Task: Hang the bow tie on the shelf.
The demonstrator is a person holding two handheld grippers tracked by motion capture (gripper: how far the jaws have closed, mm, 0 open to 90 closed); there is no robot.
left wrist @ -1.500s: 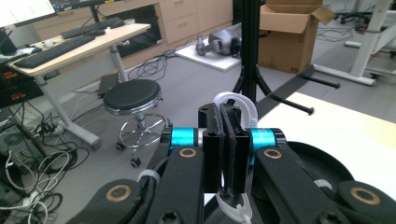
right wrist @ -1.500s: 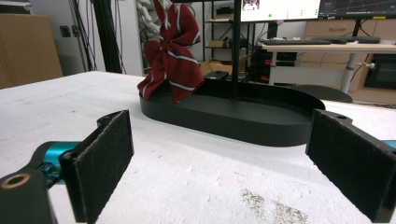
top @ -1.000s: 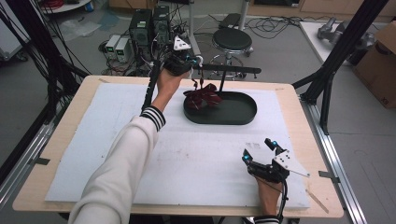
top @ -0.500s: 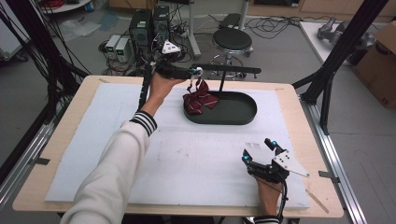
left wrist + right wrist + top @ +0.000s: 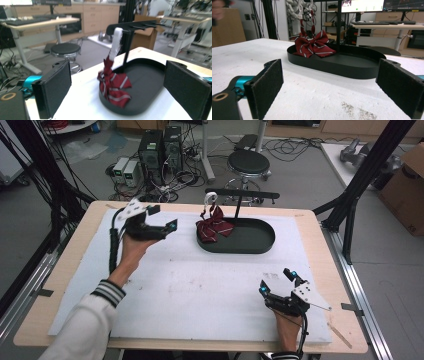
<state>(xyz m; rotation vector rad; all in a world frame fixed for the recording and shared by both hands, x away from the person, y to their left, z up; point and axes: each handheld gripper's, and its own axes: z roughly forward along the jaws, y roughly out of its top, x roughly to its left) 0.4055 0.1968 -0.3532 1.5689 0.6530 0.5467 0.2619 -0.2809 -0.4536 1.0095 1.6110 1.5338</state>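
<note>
Hanging from the rack, bow tie in the tray

Dangling by its white strap, the red striped bow tie (image 5: 214,226) droops into the black oval tray (image 5: 250,240). Left tool (image 5: 161,220) hovers just beside it, jaws wide and empty. Right tool (image 5: 278,281) sits low on the tabletop (image 5: 200,285), well apart, jaws wide too.

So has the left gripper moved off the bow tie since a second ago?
Yes. The left gripper has pulled back leftward from the black tray, open and empty, leaving the bow tie hanging from the stand.

White sleeve (image 5: 82,332) with dark-striped cuff; black hand-held gripper (image 5: 159,218)
</note>
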